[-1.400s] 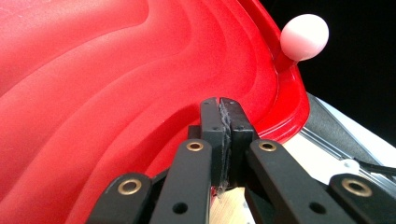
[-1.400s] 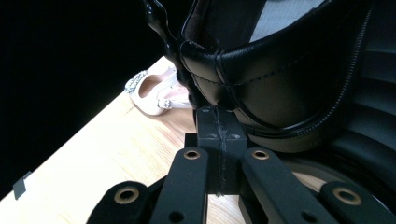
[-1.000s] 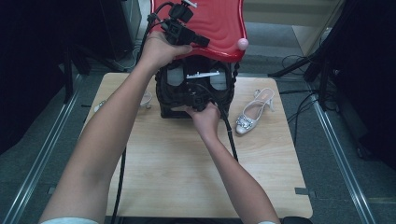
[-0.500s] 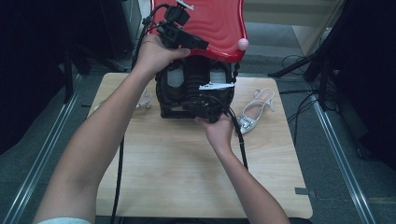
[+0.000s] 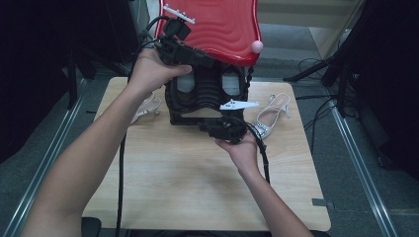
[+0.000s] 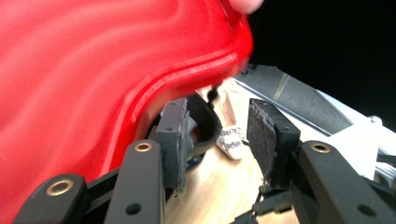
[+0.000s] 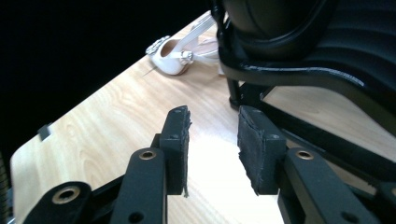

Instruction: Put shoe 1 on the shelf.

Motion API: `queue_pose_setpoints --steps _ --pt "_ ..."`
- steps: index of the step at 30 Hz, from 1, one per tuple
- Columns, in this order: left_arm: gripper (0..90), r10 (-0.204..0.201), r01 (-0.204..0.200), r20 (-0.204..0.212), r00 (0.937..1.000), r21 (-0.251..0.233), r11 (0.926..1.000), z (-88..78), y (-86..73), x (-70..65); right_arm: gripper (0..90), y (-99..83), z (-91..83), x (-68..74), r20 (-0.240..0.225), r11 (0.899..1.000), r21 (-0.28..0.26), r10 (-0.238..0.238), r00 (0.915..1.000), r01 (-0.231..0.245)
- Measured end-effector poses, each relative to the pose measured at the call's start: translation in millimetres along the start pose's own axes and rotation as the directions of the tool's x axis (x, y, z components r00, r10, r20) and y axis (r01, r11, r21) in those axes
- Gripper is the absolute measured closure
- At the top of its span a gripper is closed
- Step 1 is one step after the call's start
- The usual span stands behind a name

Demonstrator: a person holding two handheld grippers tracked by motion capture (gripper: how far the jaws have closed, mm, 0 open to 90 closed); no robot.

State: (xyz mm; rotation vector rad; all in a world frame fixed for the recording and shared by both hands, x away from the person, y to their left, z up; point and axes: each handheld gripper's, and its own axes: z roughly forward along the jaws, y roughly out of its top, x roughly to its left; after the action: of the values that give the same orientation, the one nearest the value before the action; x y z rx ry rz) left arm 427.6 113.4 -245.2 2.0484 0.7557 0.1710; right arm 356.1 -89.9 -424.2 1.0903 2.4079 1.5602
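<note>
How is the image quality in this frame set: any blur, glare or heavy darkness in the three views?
High view: evenly lit on the pale wooden table, surroundings dark, mostly sharp. Left gripper view: the glossy red wavy plastic lid is soft with motion blur and streaked highlights; background black. Right gripper view: a bright glare patch on the wood between the pads, the white jewelled high-heeled shoe slightly soft, upper left black.

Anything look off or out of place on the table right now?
The two white sandals are split up: one lies right of the black stand with the red wavy top, the other left of it, partly behind the forearm. Nothing looks spilled or broken.
</note>
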Motion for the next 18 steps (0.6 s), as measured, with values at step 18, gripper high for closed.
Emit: queue_pose_setpoints --steps 18 --pt "45.2 -0.057 0.057 0.004 0.9984 0.026 0.9981 -5.8 -75.7 -4.9 47.7 -35.7 -40.8 -20.4 -0.005 0.998 -0.033 0.055 0.9985 -0.055"
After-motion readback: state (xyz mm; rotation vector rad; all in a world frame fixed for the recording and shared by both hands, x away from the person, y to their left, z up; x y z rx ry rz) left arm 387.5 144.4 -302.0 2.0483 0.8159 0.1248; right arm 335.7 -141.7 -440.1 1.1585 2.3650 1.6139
